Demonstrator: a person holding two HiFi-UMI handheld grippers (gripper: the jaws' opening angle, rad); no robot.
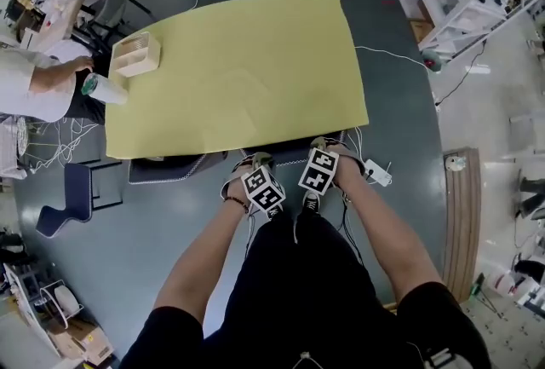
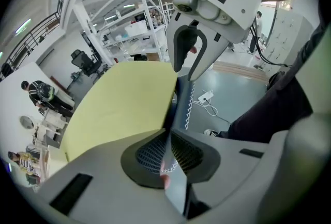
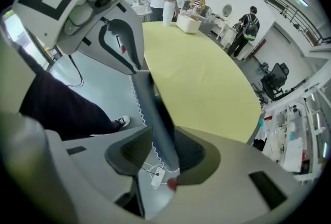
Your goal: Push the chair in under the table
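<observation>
Chair back (image 2: 181, 99) — beyond left tongs (image 2: 168, 135), right tongs (image 3: 153, 135).

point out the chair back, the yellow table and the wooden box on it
chair back (image 2: 181, 106), left gripper view, panel beside the stitching
yellow table (image 1: 247, 77), head view, bare top
wooden box (image 1: 136, 54), head view, its middle

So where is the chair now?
In the head view, the chair sits at the table's near edge, mostly tucked under it, directly in front of the person.
</observation>
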